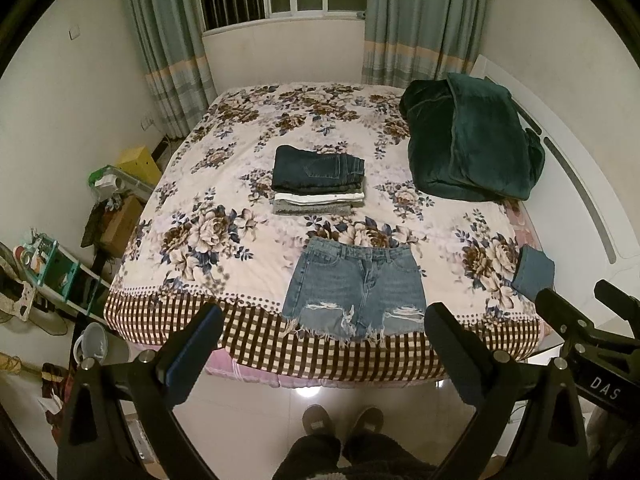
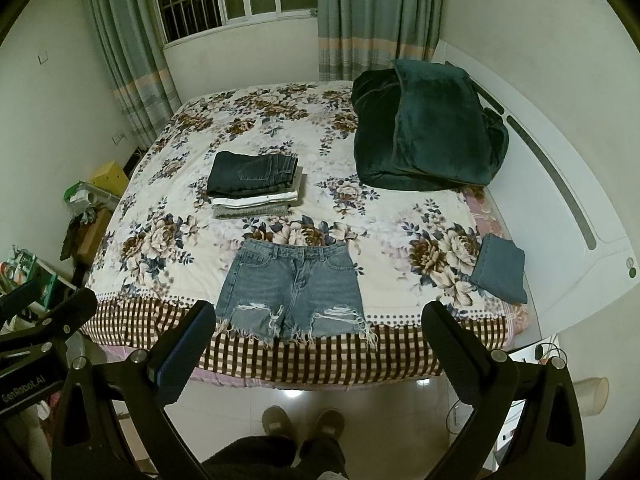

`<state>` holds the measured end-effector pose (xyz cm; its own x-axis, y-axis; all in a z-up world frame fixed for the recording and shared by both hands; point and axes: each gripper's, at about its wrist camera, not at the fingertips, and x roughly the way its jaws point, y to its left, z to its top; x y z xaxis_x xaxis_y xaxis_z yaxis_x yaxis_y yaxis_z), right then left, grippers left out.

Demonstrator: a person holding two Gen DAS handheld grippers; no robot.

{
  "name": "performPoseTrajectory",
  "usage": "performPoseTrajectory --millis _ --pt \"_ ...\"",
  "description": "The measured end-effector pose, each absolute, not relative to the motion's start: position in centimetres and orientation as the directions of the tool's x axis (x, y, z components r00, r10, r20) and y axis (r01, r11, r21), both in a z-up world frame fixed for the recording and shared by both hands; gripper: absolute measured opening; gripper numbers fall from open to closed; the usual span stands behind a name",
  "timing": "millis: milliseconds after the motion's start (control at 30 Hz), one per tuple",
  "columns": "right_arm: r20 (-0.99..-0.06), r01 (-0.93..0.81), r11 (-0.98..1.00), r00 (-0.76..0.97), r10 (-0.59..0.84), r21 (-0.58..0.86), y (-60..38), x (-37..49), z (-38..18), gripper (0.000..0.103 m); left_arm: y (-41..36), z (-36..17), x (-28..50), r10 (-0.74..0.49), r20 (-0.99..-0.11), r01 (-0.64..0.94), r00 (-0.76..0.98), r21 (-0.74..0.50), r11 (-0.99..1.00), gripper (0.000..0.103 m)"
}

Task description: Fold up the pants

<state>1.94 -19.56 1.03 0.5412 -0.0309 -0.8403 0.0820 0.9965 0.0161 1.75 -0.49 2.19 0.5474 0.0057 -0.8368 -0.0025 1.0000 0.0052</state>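
Light blue ripped denim shorts lie flat and unfolded near the bed's front edge, waistband away from me; they also show in the right wrist view. My left gripper is open and empty, held above the floor just in front of the shorts' frayed hems. My right gripper is open and empty at the same height, beside the left one. A stack of folded pants sits mid-bed, dark jeans on top, also in the right wrist view.
The bed has a floral cover with a checked front border. A dark green blanket is heaped at the back right. A folded blue denim piece lies at the right edge. Cluttered shelves stand left. My slippered feet are below.
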Motion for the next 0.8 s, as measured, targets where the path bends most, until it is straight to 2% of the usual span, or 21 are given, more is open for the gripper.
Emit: performPoseTrajectory --millis 800 --pt "-0.840 0.082 0.996 0.542 -0.030 0.017 -19.64 2.05 1.29 0.103 -0.53 2.46 1.92 0.006 -0.833 -0.001 0.553 0.006 1.000 0.103"
